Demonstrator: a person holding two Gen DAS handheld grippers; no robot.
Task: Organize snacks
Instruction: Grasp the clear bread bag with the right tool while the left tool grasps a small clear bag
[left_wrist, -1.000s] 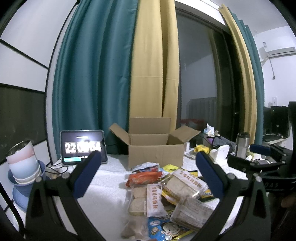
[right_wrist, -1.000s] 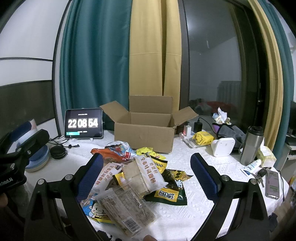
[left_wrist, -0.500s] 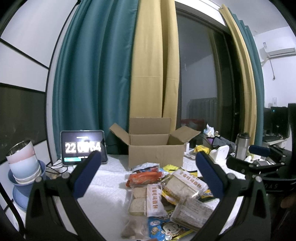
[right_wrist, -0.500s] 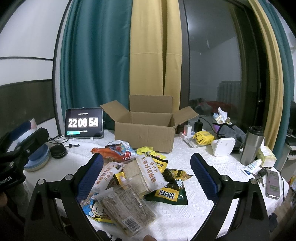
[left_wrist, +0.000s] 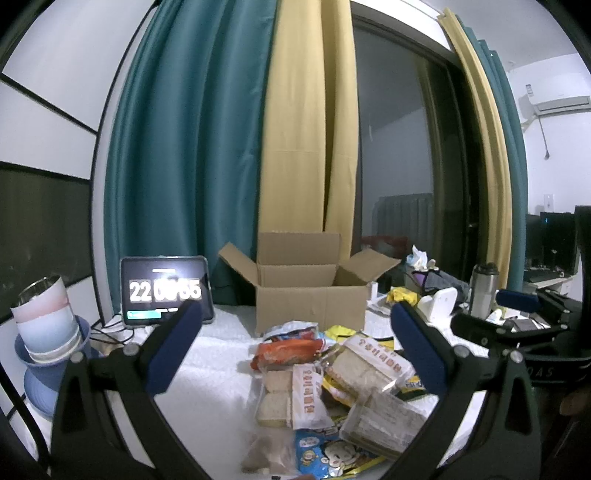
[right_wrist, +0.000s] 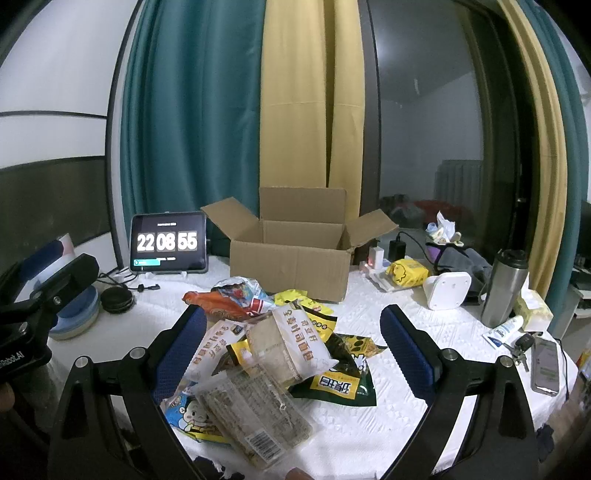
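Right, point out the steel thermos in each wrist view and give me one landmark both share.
Left wrist view: the steel thermos stands far right on the table, beyond the right fingertip.
Right wrist view: the steel thermos stands at the right, beside a white device.
Shared landmark: the open cardboard box at centre, behind the snack pile.

Both hand-held grippers (left_wrist: 295, 347) (right_wrist: 293, 339) wide apart, empty.
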